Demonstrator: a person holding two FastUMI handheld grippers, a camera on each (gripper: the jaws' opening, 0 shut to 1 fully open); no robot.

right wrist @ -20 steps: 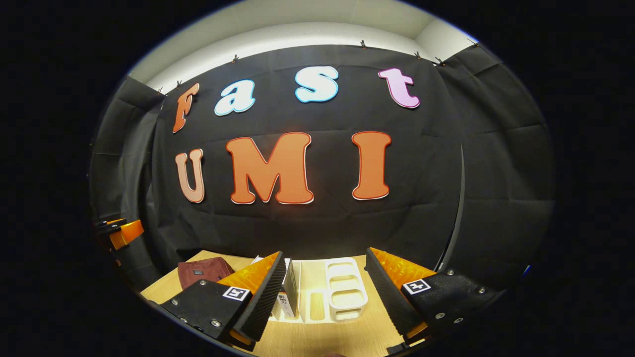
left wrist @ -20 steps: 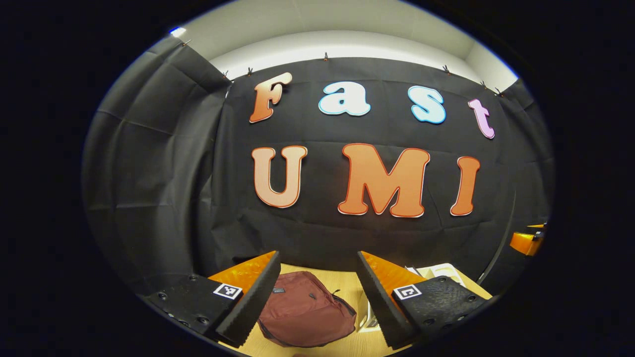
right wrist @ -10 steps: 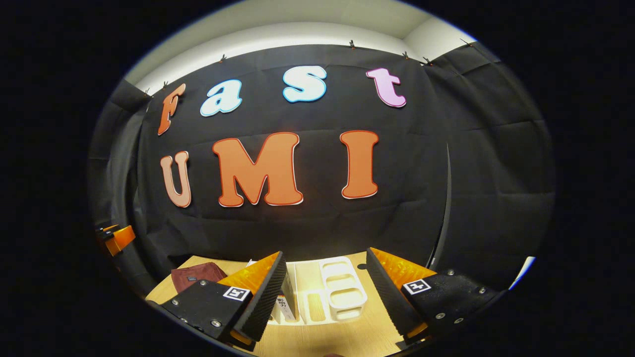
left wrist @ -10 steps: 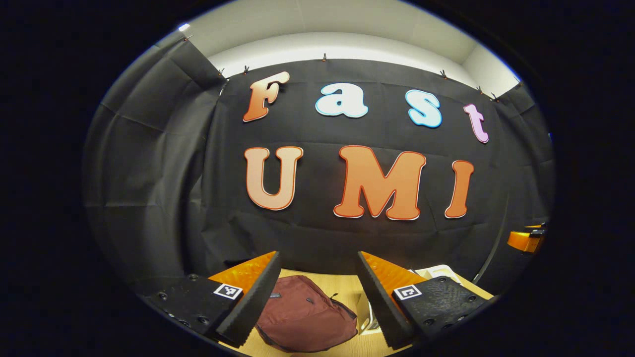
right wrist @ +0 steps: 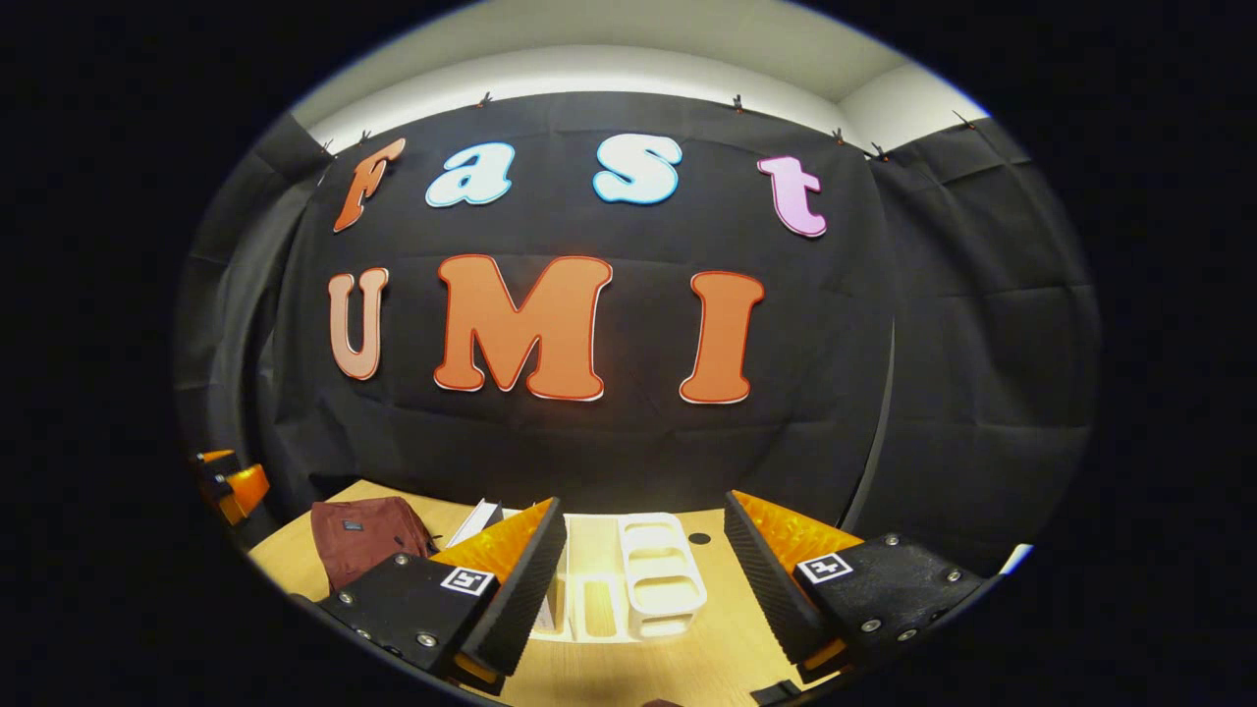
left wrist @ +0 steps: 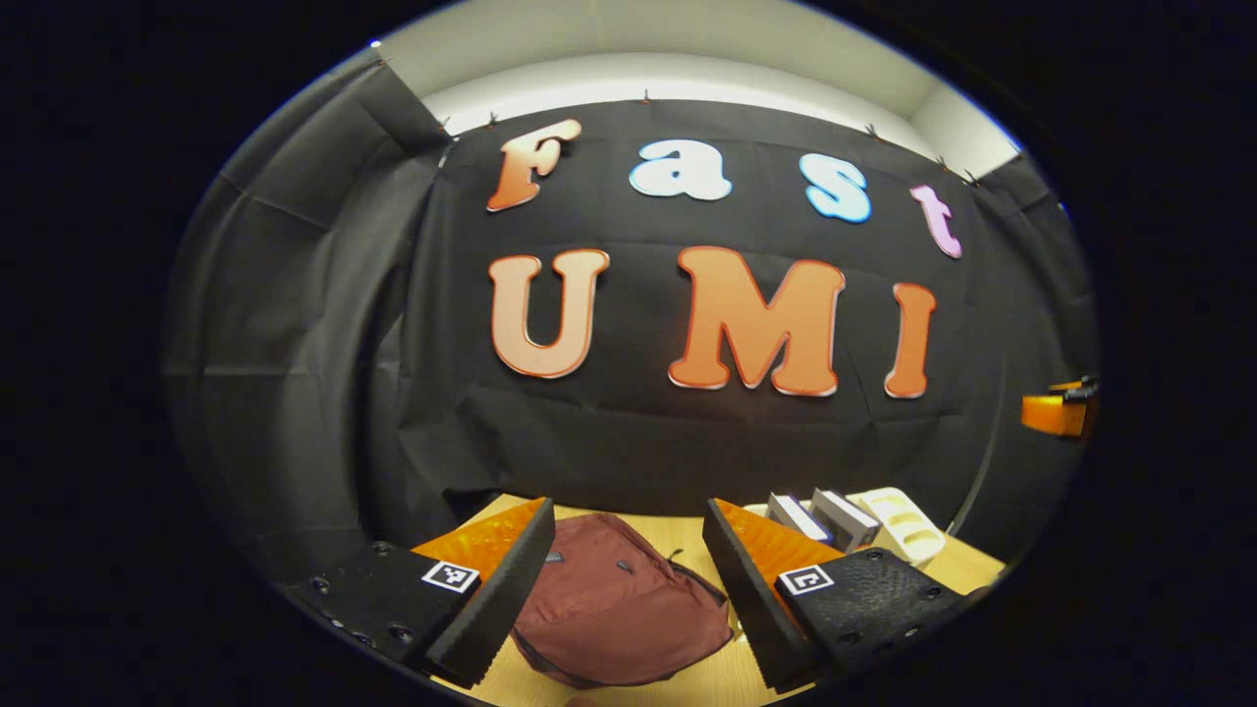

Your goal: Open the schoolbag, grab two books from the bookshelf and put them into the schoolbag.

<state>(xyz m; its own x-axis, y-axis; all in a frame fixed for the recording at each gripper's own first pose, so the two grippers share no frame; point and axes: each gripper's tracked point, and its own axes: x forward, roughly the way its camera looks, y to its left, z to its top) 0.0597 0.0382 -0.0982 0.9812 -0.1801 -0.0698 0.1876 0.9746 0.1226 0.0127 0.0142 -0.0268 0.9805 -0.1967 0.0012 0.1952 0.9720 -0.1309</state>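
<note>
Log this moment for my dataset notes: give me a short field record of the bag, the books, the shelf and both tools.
schoolbag: dark red, lying on the wooden table, looks closed
bookshelf: white rack on the table, to the right of the schoolbag
books: standing in the bookshelf's left part, none taken yet
left tool: open, holding nothing, aimed at the schoolbag
right tool: open, holding nothing, aimed at the bookshelf
task stage: start, nothing grasped
</note>
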